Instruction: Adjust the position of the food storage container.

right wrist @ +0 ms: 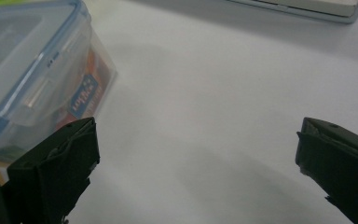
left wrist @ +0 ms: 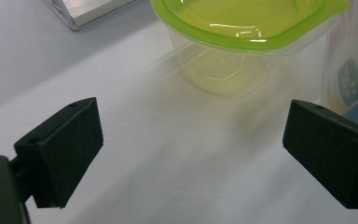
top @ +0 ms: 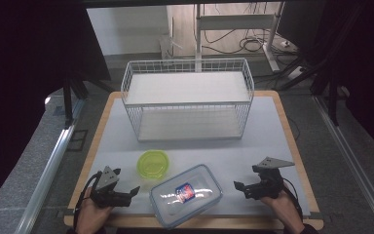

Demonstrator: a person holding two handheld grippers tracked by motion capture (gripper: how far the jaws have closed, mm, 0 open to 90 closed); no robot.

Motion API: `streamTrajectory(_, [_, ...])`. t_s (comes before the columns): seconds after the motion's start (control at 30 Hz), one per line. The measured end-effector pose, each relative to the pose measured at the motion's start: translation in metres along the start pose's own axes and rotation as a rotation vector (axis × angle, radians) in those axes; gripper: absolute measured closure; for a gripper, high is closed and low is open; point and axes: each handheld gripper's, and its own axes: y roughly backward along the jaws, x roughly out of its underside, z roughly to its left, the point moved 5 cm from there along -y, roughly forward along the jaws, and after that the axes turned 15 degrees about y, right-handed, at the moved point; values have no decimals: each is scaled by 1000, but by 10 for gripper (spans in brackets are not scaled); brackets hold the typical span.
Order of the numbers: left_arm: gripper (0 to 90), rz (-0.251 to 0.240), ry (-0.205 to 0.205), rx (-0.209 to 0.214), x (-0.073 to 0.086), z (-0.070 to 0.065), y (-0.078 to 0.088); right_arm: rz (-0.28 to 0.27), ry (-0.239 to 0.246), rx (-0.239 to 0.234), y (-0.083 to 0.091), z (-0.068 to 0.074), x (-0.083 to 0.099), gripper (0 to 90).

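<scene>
A clear rectangular box with a blue-rimmed lid (top: 186, 194) lies near the table's front edge, a colourful packet visible inside it (right wrist: 32, 84). Just behind it sits a small clear tub with a green lid (top: 153, 164) (left wrist: 242, 42). My left gripper (top: 126, 194) rests low at the front left, open and holding nothing, its jaws pointing right at the tub and box. In its own view the left gripper (left wrist: 191, 154) has bare table between its jaws. My right gripper (top: 240, 187) stands at the front right, open and pointing left toward the box; the right gripper (right wrist: 196, 172) holds nothing.
A white two-tier wire rack (top: 187, 97) stands at the back middle of the pale table mat (top: 268, 141). The wooden table edge (top: 292, 131) frames the mat. Dark stands and cables lie on the floor beyond.
</scene>
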Motion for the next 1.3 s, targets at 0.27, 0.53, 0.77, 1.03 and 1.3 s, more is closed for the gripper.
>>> streamTrajectory(0.27, [52,-23,38,15,-2,4,5,30,54,31,-1,-5,3,0])
streamTrajectory(0.53, [72,-33,38,15,-3,2,7,53,121,1,-3,-4,8,48])
streamTrajectory(0.77, [91,-27,57,22,-4,2,8,73,153,15,-2,-3,5,65])
streamTrajectory(1.03, [55,-13,88,47,-12,1,14,74,158,12,-3,5,0,43])
streamTrajectory(1.3, [88,-55,89,105,-40,-8,22,28,96,-22,-3,10,-9,39])
